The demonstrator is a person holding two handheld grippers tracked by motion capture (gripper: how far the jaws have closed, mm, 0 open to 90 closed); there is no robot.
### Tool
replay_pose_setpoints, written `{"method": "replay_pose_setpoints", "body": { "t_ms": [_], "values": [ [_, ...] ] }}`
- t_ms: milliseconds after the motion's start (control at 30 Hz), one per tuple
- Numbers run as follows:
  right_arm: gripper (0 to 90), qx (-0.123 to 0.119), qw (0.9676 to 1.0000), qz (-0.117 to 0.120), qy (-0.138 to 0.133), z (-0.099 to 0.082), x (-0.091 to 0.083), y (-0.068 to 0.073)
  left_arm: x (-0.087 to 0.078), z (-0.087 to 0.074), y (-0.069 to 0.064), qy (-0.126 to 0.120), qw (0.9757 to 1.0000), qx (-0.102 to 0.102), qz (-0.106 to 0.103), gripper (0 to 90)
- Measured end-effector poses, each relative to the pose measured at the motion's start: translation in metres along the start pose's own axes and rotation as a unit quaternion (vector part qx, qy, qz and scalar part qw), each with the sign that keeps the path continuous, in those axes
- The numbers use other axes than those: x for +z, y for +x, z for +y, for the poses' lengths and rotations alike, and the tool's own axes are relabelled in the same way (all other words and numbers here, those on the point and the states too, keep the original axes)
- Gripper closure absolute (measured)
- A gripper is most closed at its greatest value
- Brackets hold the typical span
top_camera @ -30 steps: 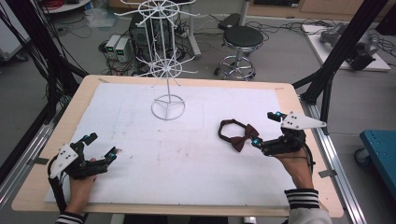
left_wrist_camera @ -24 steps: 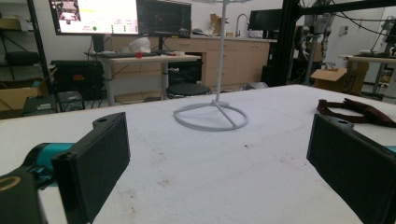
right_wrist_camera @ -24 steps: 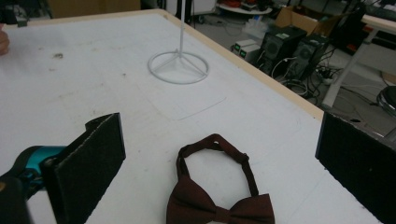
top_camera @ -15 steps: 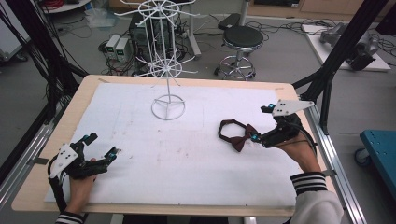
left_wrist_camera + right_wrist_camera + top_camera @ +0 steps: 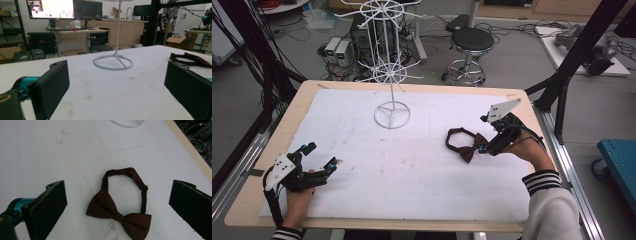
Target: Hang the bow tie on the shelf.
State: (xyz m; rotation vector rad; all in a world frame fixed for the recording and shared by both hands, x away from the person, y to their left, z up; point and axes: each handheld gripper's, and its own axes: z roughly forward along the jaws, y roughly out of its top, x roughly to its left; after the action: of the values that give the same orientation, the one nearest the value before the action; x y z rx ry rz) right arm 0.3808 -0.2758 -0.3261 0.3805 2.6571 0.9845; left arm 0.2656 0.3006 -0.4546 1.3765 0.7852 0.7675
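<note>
A dark red bow tie point(image 5: 464, 145) with its strap looped lies flat on the white table cover point(image 5: 412, 170), right of centre. My right gripper point(image 5: 483, 134) hovers just to its right, tilted down over it. In the right gripper view the bow tie point(image 5: 117, 215) lies between and below the wide-open jaws of the right gripper point(image 5: 119, 195), untouched. My left gripper point(image 5: 320, 154) rests open near the front left, with nothing between the jaws point(image 5: 120, 80). A white wire display stand point(image 5: 390, 75) rises at the back centre; its ring base point(image 5: 113, 62) appears in the left gripper view.
The bow tie point(image 5: 190, 58) shows far right in the left gripper view. The table's wooden edge point(image 5: 532, 120) runs close behind the right hand. A stool point(image 5: 469, 42), cables and black frame posts point(image 5: 572, 60) stand beyond the table.
My right gripper has moved left and forward toward the bow tie and tipped down over it. The left gripper has stayed where it was. The bow tie has not moved.
</note>
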Motion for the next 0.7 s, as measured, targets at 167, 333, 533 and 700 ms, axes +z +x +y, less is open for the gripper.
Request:
{"method": "replay_pose_setpoints", "body": {
  "t_ms": [167,333,533,700],
  "values": [
    [0.7,-0.033,0.9983,0.018,0.045,0.005,0.009,-0.007,0.000,0.000,0.000,0.001,1.0000,0.000,0.000,6.4],
    [0.7,-0.053,0.9963,0.029,0.061,0.006,0.016,-0.010,0.000,0.000,0.000,0.000,1.0000,0.000,0.000,6.4],
    [0.7,-0.068,0.9935,0.040,0.082,0.002,0.029,-0.015,0.000,0.000,0.000,0.000,1.0000,0.002,0.000,6.4],
    [0.7,-0.088,0.9889,0.057,0.105,-0.002,0.043,-0.019,0.000,0.000,0.000,0.000,1.0000,0.003,0.000,6.4]
  ]
}}
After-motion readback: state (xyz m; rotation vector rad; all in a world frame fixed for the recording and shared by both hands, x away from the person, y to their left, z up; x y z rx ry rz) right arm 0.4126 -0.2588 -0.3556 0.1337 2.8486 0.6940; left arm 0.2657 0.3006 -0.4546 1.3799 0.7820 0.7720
